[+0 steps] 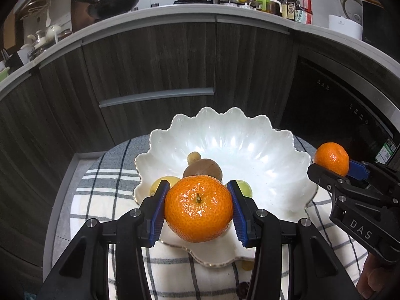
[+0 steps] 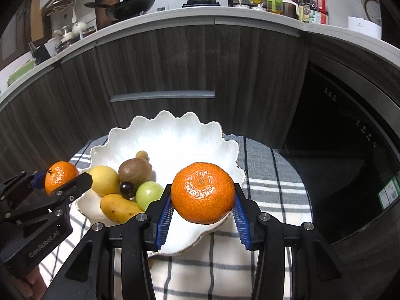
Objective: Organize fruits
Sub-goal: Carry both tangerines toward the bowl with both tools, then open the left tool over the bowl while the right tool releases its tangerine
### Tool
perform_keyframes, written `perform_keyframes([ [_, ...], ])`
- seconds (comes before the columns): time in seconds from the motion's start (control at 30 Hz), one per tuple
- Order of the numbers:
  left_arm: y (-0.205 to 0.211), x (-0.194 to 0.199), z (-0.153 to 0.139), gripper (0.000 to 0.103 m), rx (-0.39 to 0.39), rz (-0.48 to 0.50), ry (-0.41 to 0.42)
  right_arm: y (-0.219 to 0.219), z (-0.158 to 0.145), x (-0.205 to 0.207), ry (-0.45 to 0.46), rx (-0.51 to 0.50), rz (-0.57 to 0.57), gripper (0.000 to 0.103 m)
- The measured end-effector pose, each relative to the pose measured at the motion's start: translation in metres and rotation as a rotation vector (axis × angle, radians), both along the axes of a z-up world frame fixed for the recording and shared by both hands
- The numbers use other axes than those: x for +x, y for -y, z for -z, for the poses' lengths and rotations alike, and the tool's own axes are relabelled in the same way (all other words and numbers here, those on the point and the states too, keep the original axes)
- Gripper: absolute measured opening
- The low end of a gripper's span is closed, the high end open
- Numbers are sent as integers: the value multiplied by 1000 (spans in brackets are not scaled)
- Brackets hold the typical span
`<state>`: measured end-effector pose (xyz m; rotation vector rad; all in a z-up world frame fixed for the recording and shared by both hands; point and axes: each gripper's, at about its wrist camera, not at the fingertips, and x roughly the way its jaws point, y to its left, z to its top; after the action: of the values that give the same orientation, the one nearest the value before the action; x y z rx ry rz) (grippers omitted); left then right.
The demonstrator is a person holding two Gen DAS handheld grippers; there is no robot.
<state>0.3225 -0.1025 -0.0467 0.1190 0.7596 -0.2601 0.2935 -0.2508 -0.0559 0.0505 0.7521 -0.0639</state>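
My left gripper [image 1: 198, 206] is shut on a mandarin [image 1: 197, 215], held above the near rim of a white scalloped bowl [image 1: 250, 145]. My right gripper [image 2: 203, 198] is shut on a second mandarin [image 2: 203, 187] over the bowl's [image 2: 175, 137] near right rim. Each gripper shows in the other's view: the right one [image 1: 332, 172] with its mandarin [image 1: 331, 158], the left one [image 2: 60, 181] with its mandarin [image 2: 61, 175]. In the bowl lie a lemon [image 2: 103, 180], a kiwi [image 2: 135, 171], a green fruit [image 2: 149, 193], a dark grape [image 2: 127, 189], a mango [image 2: 120, 207] and a small brown fruit [image 2: 142, 154].
The bowl stands on a plaid cloth [image 2: 270, 190] covering a small round table. Dark wood cabinets [image 1: 155, 70] lie behind, and a black appliance door [image 2: 345, 150] is at the right. The counter above carries a wok [image 1: 117, 2], a pot and bottles.
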Motion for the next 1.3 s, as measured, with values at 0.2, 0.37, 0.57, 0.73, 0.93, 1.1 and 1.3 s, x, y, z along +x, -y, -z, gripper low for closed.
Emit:
perform_keyframes([
  [0.2,5,15,15,46,9,7,-29,-1,15,15,-35,0,-21,46],
  [0.37,10,25,23,46,24,19,-45,2,27,26,-57,5,-34,46],
  [0.57,10,29,26,49,27,16,-64,2,31,30,-69,3,-35,46],
  [0.73,6,26,17,75,40,-12,-24,3,28,30,-63,-3,-19,49],
  [0.93,3,21,8,75,33,-27,-16,5,11,21,-7,-31,16,78],
  [1.1,2,9,-3,83,32,-33,11,7,2,12,7,-41,32,79],
  [1.3,0,-6,-17,85,30,-37,36,6,-8,-3,23,-35,40,78],
])
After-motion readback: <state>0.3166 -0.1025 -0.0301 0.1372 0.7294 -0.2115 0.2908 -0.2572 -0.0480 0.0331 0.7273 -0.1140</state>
